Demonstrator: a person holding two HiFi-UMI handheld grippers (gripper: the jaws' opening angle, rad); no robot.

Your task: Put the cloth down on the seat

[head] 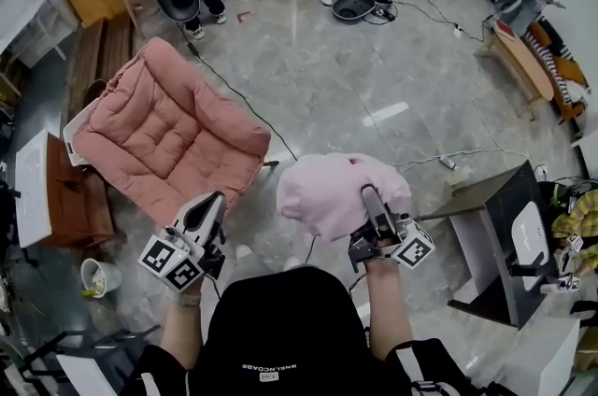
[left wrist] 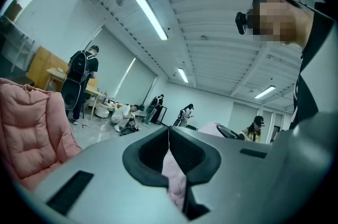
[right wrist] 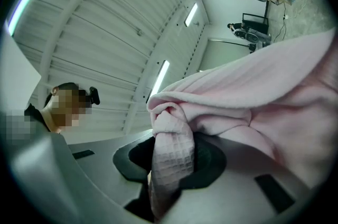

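One pink cloth (head: 322, 189) sits clamped in right gripper (head: 371, 196) fingers — left gripper (head: 211, 205) fingers pressed together.

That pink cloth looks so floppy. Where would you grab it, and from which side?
Pinch a bunched fold of the pink waffle-weave cloth, coming from underneath as the right tongs do. It is soft and shapeless, so a gathered fold gives something thick to bite, and the rest drapes over the tongs.

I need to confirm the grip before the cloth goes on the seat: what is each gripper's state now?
Left gripper: jaws closed on a strip of pink cloth.
Right gripper: jaws closed on the pink cloth.
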